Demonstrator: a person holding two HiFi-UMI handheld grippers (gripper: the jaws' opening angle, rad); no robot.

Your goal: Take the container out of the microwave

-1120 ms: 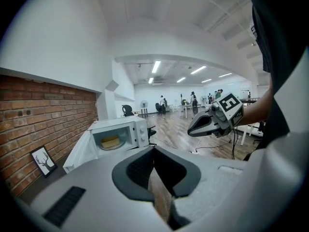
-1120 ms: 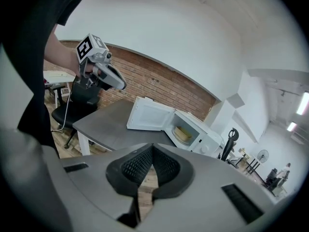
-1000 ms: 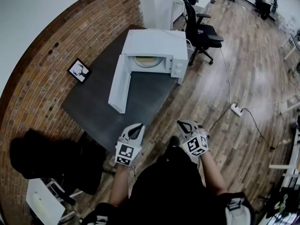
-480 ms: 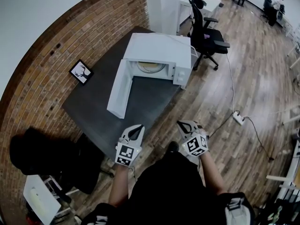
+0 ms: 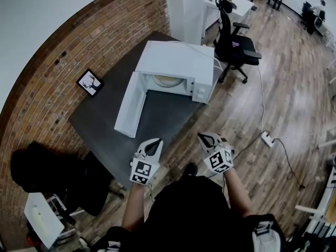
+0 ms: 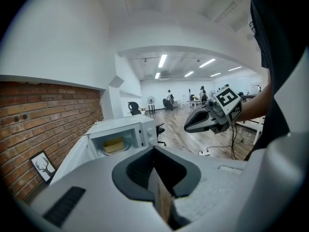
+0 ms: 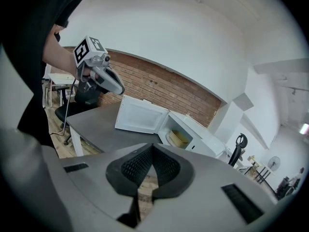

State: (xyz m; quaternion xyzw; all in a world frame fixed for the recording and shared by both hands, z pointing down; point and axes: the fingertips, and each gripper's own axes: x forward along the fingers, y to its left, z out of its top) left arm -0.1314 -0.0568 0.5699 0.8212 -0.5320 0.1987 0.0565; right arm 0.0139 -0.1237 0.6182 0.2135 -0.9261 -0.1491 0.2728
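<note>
A white microwave (image 5: pixel 176 62) stands on a dark grey table (image 5: pixel 100 122), its door (image 5: pixel 127 112) swung wide open to the left. Inside sits a shallow yellowish container (image 5: pixel 167 80), also visible in the left gripper view (image 6: pixel 113 145) and the right gripper view (image 7: pixel 179 138). My left gripper (image 5: pixel 155 143) is shut and empty, held over the table's near edge, well short of the microwave. My right gripper (image 5: pixel 205 138) is beside it over the wooden floor, jaws together, nothing in them. Each gripper view shows the other gripper: the right one (image 6: pixel 205 121), the left one (image 7: pixel 104 79).
A framed deer picture (image 5: pixel 89 81) lies on the table by the brick wall. A black office chair (image 5: pixel 236 41) stands behind the microwave. A power strip (image 5: pixel 268 138) with cables lies on the floor at the right. A dark bag (image 5: pixel 52 175) sits left of the table.
The person has stepped toward the table: the microwave and table edge sit nearer the grippers. Both grippers have moved forward together and stayed shut.
</note>
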